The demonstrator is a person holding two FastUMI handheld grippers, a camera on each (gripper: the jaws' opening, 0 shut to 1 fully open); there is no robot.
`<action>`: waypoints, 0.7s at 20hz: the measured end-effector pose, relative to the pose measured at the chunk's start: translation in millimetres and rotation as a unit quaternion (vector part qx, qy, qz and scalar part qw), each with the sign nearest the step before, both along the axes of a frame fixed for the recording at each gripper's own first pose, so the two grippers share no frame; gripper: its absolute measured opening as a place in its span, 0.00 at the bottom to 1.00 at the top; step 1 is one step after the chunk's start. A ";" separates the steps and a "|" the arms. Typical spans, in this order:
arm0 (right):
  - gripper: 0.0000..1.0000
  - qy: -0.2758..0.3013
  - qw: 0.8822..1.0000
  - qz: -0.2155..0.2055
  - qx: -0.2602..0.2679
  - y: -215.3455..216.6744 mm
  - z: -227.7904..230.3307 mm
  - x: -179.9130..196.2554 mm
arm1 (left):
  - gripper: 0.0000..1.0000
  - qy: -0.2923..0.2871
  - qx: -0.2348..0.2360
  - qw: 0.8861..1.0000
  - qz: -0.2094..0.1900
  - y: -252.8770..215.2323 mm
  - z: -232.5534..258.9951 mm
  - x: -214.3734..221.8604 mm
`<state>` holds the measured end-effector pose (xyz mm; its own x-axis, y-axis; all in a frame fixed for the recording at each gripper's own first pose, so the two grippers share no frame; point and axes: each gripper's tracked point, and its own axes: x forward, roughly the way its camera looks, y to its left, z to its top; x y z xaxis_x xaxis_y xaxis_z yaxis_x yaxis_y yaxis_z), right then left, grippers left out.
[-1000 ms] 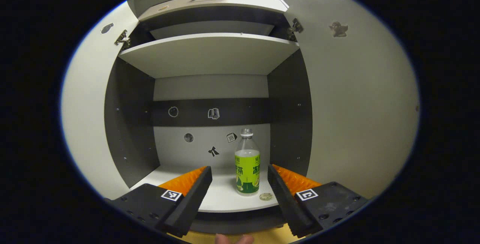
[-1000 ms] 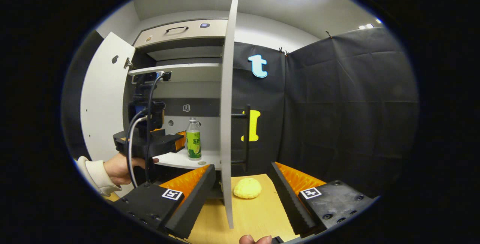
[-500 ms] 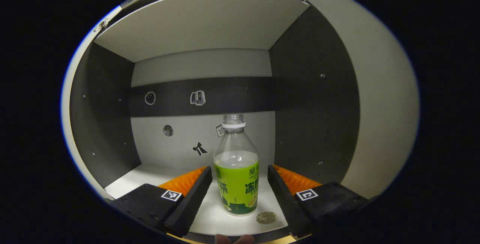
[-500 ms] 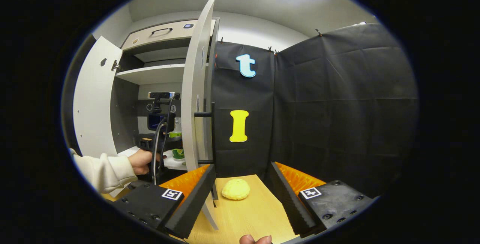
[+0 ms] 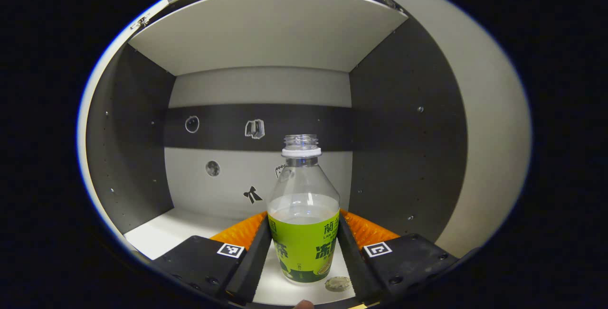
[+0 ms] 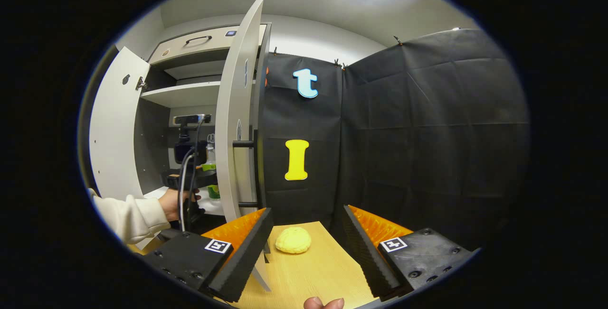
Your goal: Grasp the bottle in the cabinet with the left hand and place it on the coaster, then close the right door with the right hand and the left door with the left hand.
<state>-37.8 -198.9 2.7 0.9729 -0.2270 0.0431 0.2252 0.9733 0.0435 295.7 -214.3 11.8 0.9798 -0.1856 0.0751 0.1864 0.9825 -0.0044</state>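
A clear uncapped bottle (image 5: 303,233) with a green label stands upright on the cabinet's bottom shelf (image 5: 161,230), toward its right side. My left gripper (image 5: 304,219) has a finger against each side of the label and is shut on it. In the right gripper view the same bottle (image 6: 213,191) peeks out behind the left gripper, which a hand (image 6: 171,202) in a pale sleeve holds inside the cabinet. My right gripper (image 6: 307,210) hangs open over the wooden table (image 6: 313,271), with the yellow round coaster (image 6: 293,240) lying just beyond its fingers.
Both cabinet doors stand open: the right door (image 6: 235,124), with a dark bar handle (image 6: 251,173), is seen nearly edge-on, and the left door (image 6: 111,128) swings outward. A small round cap-like disc (image 5: 338,284) lies on the shelf by the bottle's base. An upper shelf (image 5: 266,29) spans overhead.
My left gripper has gone deeper into the cabinet and its fingers have closed in onto the bottle. The right gripper has shifted slightly; it stays open.
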 end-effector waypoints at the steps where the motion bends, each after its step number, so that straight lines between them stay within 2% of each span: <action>1: 0.98 -0.001 1.000 0.001 0.001 2.4 0.5 -0.6 | 0.76 -0.004 0.004 1.000 -0.005 5.5 4.0 -15.4; 6: 0.98 -0.009 1.000 0.009 -0.004 22.3 2.5 -8.9 | 0.76 -0.003 -0.008 1.000 -0.016 51.0 0.1 -97.9; 7: 0.95 -0.014 1.000 0.011 -0.009 27.4 6.5 -10.3 | 0.76 0.001 -0.011 1.000 -0.016 61.8 -3.4 -112.4; 14: 0.98 -0.024 0.999 0.029 -0.027 58.5 14.3 -19.1 | 0.76 0.017 -0.026 0.999 -0.004 133.5 -58.2 -199.8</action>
<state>-56.9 -140.4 17.0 0.9809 -0.1665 0.1007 0.1673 0.9859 0.0005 95.9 -80.8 -46.5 0.9804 -0.1904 0.0510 0.1934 0.9791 -0.0626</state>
